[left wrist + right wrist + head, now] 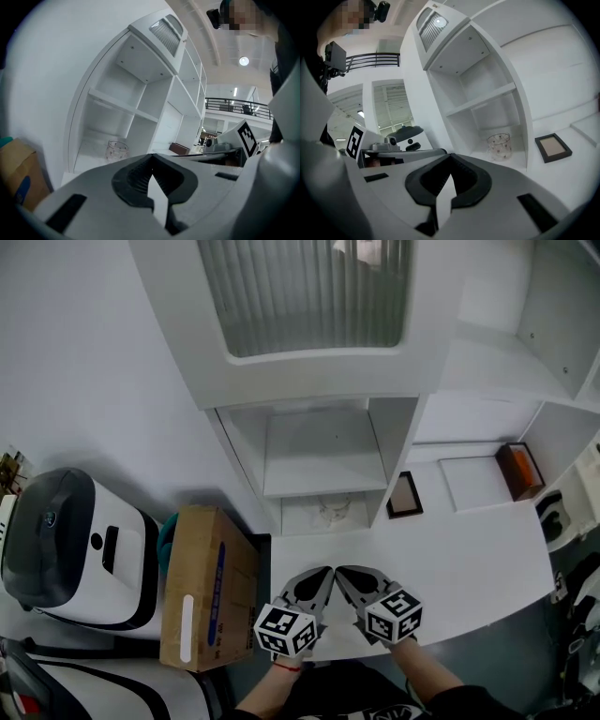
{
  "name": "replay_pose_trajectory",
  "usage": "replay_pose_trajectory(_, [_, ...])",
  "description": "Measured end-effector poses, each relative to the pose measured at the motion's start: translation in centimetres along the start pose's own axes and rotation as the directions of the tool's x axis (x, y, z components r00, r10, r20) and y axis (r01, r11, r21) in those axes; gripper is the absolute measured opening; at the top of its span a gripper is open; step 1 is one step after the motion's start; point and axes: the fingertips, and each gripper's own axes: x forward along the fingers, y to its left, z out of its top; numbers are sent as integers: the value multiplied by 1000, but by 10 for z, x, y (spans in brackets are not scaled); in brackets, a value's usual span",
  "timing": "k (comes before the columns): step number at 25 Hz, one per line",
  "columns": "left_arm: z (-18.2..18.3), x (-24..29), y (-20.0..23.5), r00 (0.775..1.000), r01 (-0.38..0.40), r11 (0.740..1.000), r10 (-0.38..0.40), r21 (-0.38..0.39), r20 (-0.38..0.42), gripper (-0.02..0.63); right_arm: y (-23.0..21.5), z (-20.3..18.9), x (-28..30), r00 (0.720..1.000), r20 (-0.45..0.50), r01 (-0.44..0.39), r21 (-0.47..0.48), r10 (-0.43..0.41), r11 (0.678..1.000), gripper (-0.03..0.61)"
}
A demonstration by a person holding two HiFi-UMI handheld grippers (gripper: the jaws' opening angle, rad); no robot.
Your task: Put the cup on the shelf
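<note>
Clear glass cup [499,146], standing in the lowest compartment of the white shelf [480,101]. We judge it light, rigid, slippery and breakable, best pinched across its wall. Left gripper [151,161] and right gripper [450,161] are closed, empty, over the table [469,568].

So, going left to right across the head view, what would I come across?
You'd pass the white machine, cardboard box, left gripper, right gripper, picture frame, brown box.
</note>
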Motion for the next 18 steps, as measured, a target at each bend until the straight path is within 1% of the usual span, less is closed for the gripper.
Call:
replay_pose_trajectory(4, [9,-10,-8,1000,-5,1000,5,3,18,5,11,8,-7,1000,4,6,-15,-6,1000,3])
replay_pose_trajectory(7, [17,-15,-14,1000,-3,1000,2,20,27,5,17,14,-12,1000,15,4,-5,-4,1000,3])
replay_pose_trajectory(10, [26,-18,-20,999,-1,1000,0,20,45,5,20,24,-17,999,32,6,2,-6,1000,3])
replay_pose_trajectory(18, [47,-21,-34,996,32,999,-35,38,77,5,23,49,-26,998,57,30,-27,-28,999,3])
